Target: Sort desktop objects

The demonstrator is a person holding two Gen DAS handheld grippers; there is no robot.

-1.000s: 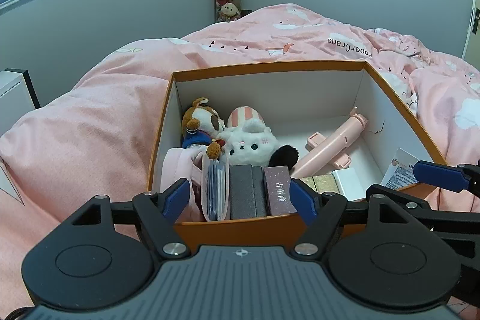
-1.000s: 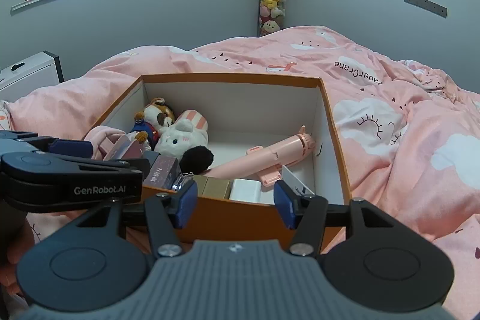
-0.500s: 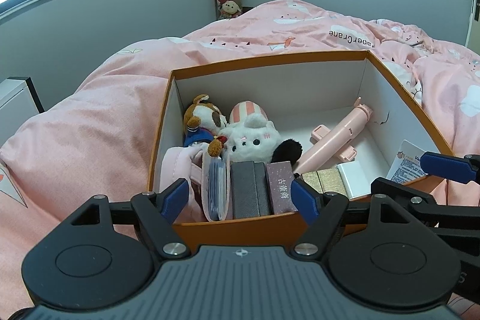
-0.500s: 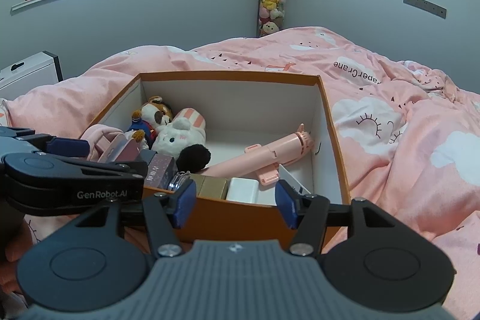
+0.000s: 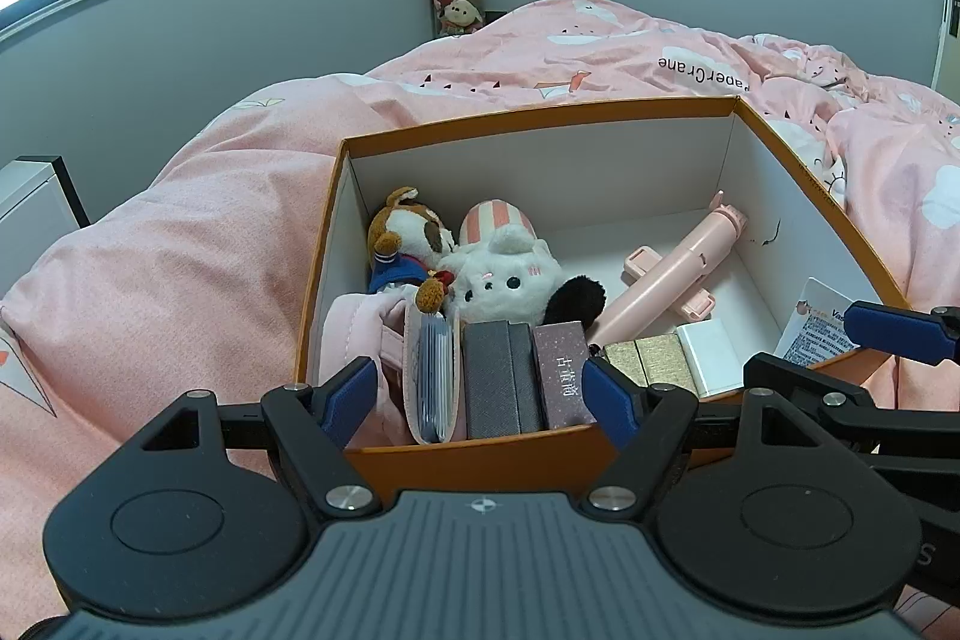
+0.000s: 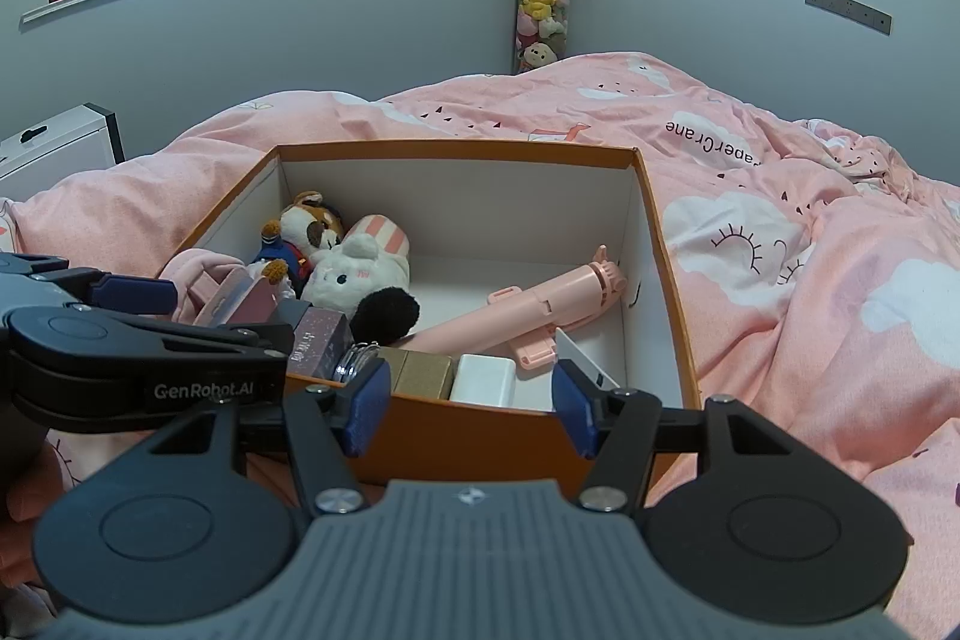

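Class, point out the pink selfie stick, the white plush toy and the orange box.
pink selfie stick (image 5: 672, 280), left wrist view, mid-shaft
white plush toy (image 5: 510, 280), left wrist view, face
orange box (image 6: 456, 148), right wrist view, far rim

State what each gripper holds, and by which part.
Nothing: the left gripper and the right gripper are both open and empty, near the orange box.

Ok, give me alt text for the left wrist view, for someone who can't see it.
An open orange box sits on a pink quilt, holding two plush toys, a pink handheld fan and a row of small boxes along its near wall. The open, empty left gripper hovers at that near edge, with the right gripper at far right.
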